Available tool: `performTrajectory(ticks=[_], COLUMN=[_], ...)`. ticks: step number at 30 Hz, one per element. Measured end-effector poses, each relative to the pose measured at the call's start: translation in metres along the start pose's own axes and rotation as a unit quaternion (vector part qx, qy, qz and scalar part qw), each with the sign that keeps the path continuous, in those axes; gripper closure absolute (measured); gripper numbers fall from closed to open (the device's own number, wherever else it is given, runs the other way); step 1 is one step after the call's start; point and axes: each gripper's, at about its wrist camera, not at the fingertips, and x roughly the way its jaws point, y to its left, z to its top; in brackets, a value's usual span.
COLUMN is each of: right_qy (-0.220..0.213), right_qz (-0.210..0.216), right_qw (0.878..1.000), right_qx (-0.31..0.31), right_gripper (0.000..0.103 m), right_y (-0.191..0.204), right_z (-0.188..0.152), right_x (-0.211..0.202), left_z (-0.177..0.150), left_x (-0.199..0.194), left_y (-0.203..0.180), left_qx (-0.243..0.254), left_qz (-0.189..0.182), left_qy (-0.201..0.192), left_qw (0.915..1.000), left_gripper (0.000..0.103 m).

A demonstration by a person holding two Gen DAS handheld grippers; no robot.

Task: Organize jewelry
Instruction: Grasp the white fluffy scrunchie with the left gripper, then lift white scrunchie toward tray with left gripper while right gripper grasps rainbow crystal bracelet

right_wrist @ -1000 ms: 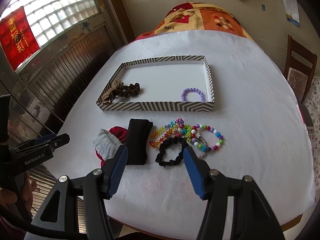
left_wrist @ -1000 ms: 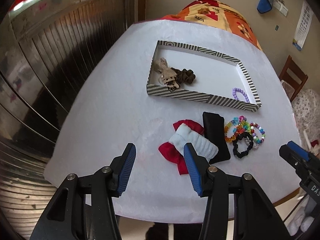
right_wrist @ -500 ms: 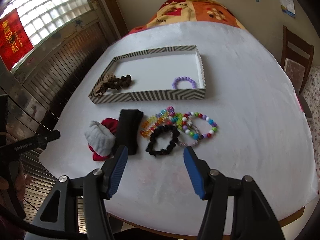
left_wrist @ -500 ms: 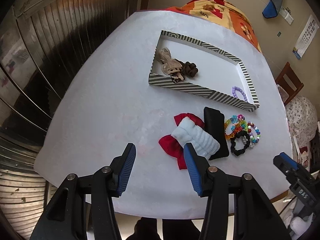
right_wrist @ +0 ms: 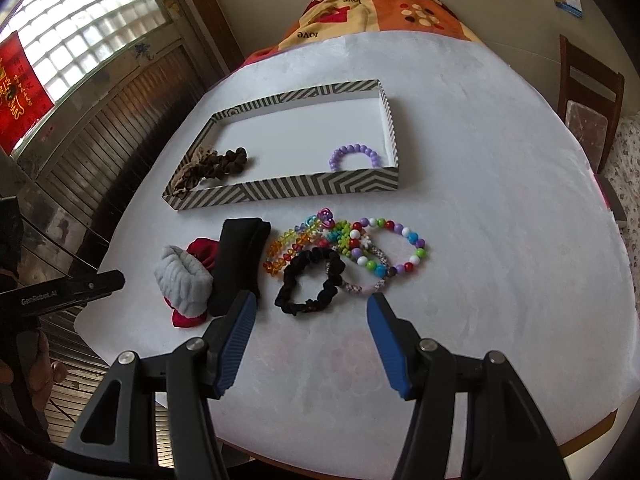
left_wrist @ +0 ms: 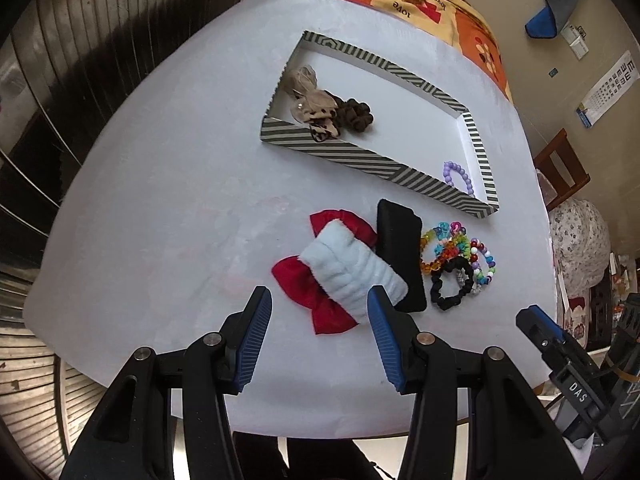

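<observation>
A striped tray (left_wrist: 352,158) (right_wrist: 280,191) sits on the white table and holds brown scrunchies (left_wrist: 354,114) (right_wrist: 224,162) and a purple bead bracelet (left_wrist: 458,178) (right_wrist: 354,156). In front of it lie a white headband (left_wrist: 352,268) (right_wrist: 184,280) on a red bow (left_wrist: 316,300), a black band (left_wrist: 400,256) (right_wrist: 238,260), a black scrunchie (left_wrist: 456,284) (right_wrist: 310,282) and several coloured bead bracelets (left_wrist: 460,246) (right_wrist: 360,248). My left gripper (left_wrist: 320,328) is open above the bow and headband. My right gripper (right_wrist: 310,336) is open above the table just short of the black scrunchie.
The round table's near edge (right_wrist: 360,460) is close under both grippers. A wooden chair (right_wrist: 588,92) stands at the right. A patterned cloth (right_wrist: 360,8) covers the far side. Metal shutters (left_wrist: 60,100) are at the left.
Both grippers have come closer to the pile in front of the tray; the items look larger. Both stay open. Nothing on the table has moved.
</observation>
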Motion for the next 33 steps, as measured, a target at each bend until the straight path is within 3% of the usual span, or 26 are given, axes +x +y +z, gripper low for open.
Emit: performTrajectory(ticks=[5,9,17,24,32,33], right_qy=[0.002,0.011,0.023,0.05,0.097,0.096], right_qz=[0.011,0.015,0.025,0.054,0.07,0.071], right_qw=[1.0,1.0,0.999,0.997,0.993,0.993], right_qx=[0.004,-0.002,-0.012,-0.023,-0.025,-0.025], right_gripper=[0.042,0.042,0.044,0.063,0.071,0.076], right_y=[0.001,0.002,-0.003,-0.001,-0.002,-0.003], right_z=[0.004,0.009,0.028,0.051,0.06,0.061], right_x=[0.006,0.017,0.044,0.083,0.124,0.127], left_z=[0.005,0.008,0.013,0.016,0.024,0.025], left_x=[0.009,0.024,0.039,0.051,0.072,0.074], left_y=[-0.004,0.002,0.002,0.004,-0.002,-0.002], left_qx=[-0.017,-0.057,-0.094,-0.126,-0.131,-0.132], left_qz=[-0.01,-0.05,-0.056,-0.032,-0.012,-0.011], left_qy=[0.01,0.04,0.048,0.044,0.071,0.072], left_qw=[0.9997,0.9963,0.9928,0.9905,0.9888,0.9886], left_gripper=[0.061,0.061,0.061,0.061,0.061,0.061])
